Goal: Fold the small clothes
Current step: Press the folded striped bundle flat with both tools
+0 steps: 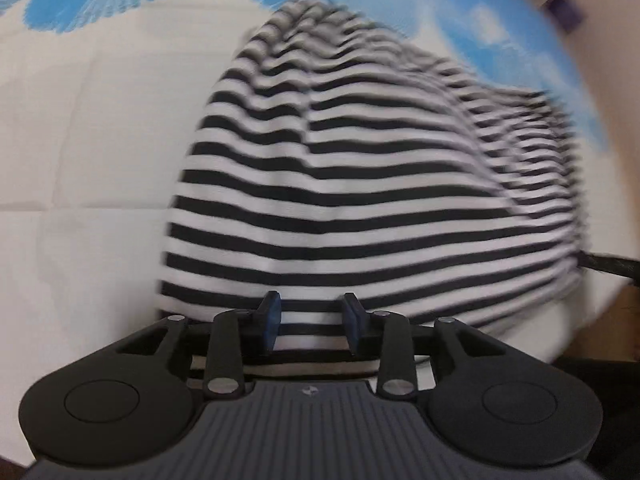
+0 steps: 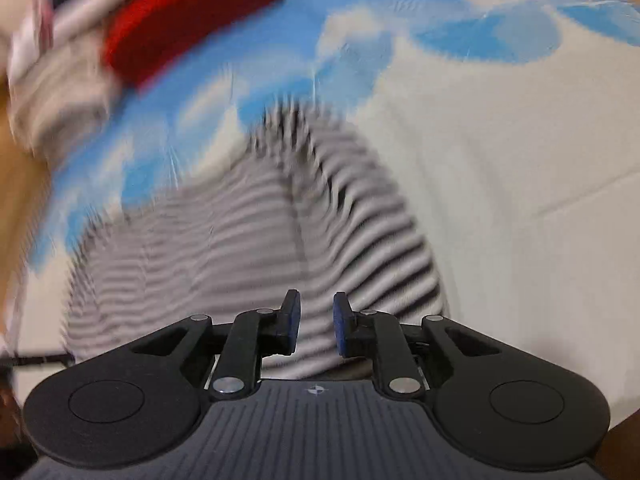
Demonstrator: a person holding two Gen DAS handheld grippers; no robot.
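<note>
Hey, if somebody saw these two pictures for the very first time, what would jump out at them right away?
The black-and-white striped garment fills the middle of both wrist views, lying rumpled on a white sheet with blue prints. In the foreground of each view sits a black gripper with blue pads: the left gripper and the right gripper, both with jaws apart just over the garment's near edge. In the right view's upper left, a blurred red cloth lies on a pile.

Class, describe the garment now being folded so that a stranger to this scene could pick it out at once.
Start from the white bedsheet with blue prints. On it, just ahead of both grippers, lies the striped garment. Its narrow black-and-white stripes set it apart from the red cloth and pale clothes piled farther off.
</note>
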